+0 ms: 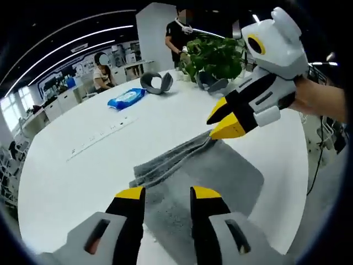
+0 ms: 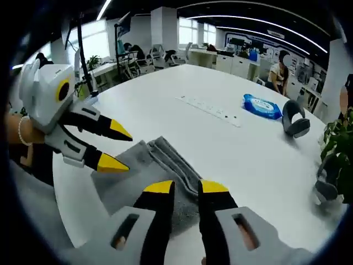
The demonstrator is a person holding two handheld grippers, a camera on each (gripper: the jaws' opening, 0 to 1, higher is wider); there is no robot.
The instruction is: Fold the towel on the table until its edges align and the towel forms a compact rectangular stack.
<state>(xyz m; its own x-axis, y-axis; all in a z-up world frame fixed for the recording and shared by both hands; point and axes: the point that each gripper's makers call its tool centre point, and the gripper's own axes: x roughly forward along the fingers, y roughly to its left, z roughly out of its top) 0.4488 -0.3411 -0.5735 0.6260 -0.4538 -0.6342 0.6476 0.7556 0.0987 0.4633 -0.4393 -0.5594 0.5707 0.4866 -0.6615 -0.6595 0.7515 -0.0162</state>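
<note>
**Q:** What do the two views show nearest the cameras, and in what state are the fingers?

**A:** In the left gripper view, the left gripper stands with its yellow-tipped fingers parted over the towel, holding nothing. In the right gripper view, the right gripper is likewise spread open, its tips low over the towel's near edge; contact cannot be confirmed. Each gripper also appears in the other's view, parted and free of cloth.

**Q:** How is the step in hand best done?

**A:** Judged from the layout, the step is taking hold of an edge for a further fold. Each gripper should close on a corner of the same edge, catching every layer, then lift and carry it across evenly so that the edges meet without skew.

**Q:** How does the towel look, and where does it lie?

**A:** It is grey, soft-piled, and already partly folded: a flat panel with a bunched, ridged band of layers along one side. It lies on the white surface near its edge, between the two grippers.

**Q:** What lies beyond?

**A:** Well apart from the towel: an inset power strip, a blue wipes pack, grey headsets and a potted plant.
</note>
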